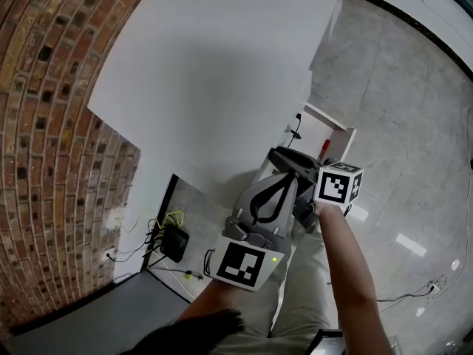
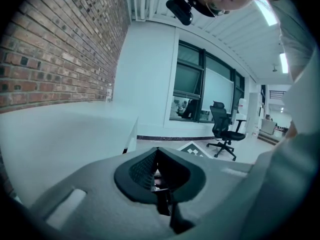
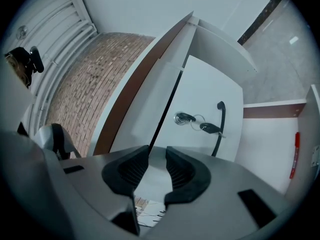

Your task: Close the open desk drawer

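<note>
one approach step: the right hand-held gripper [image 3: 156, 171], narrowly open and empty, faces the open drawer [image 3: 270, 111] ahead to its right. next, push its front inward.

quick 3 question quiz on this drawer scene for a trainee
1. True or false: the desk drawer is already shut.
2. What lies inside the drawer? A) a red pen B) scissors C) a phone
3. Fill in: the jaws of the right gripper stand ____, with nothing between them.
Key: 1 false, it stands open. 2 A, the red pen. 3 apart.
</note>
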### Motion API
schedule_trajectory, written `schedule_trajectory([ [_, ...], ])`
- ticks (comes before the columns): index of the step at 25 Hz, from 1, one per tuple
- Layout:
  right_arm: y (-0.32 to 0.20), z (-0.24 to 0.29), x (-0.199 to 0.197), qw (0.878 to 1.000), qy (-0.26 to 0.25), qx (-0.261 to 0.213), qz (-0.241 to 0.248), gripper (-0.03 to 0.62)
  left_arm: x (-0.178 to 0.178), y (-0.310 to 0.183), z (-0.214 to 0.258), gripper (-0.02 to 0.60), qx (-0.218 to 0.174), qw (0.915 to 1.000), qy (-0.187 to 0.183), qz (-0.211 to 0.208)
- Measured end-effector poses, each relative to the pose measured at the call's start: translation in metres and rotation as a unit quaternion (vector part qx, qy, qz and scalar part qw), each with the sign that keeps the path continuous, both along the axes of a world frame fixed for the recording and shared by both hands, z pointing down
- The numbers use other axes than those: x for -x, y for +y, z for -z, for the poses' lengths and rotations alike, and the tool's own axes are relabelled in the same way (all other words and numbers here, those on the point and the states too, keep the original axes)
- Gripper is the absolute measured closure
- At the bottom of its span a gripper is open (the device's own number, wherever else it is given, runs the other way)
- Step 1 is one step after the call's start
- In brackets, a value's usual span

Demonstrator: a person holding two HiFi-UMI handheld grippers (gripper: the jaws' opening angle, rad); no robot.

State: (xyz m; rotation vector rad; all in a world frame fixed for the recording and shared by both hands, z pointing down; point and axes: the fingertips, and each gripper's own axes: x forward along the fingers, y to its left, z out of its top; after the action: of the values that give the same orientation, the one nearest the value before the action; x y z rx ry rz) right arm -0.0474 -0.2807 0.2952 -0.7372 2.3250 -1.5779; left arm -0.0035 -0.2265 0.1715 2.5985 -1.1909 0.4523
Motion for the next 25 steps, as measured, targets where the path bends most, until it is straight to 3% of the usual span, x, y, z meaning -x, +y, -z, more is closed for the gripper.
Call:
schedule_trajectory([
  [6, -0.009, 0.001, 0.018, 1.000, 0.001, -0.003, 0.004, 0.476, 0.006, -0.004, 0.010, 0.575, -0.007, 0.9989, -0.037, 0.027],
  [10, -0.015, 0.002, 0.024, 1.000, 0.005, -0.001, -0.001, 0.476, 0.024, -0.005, 0.014, 0.575, -0.024, 0.9918, -0.082, 0.095],
  [16, -0.024, 0.006, 0.034, 1.000, 0.022, -0.011, 0.009, 0.473, 0.061, 0.010, 0.004, 0.575, -0.004, 0.9741, -0.074, 0.213],
  [25, -0.029, 0.007, 0.037, 0.999, 0.032, -0.021, -0.013, 0.470, 0.087, 0.012, 0.009, 0.575, -0.026, 0.9540, -0.081, 0.288],
])
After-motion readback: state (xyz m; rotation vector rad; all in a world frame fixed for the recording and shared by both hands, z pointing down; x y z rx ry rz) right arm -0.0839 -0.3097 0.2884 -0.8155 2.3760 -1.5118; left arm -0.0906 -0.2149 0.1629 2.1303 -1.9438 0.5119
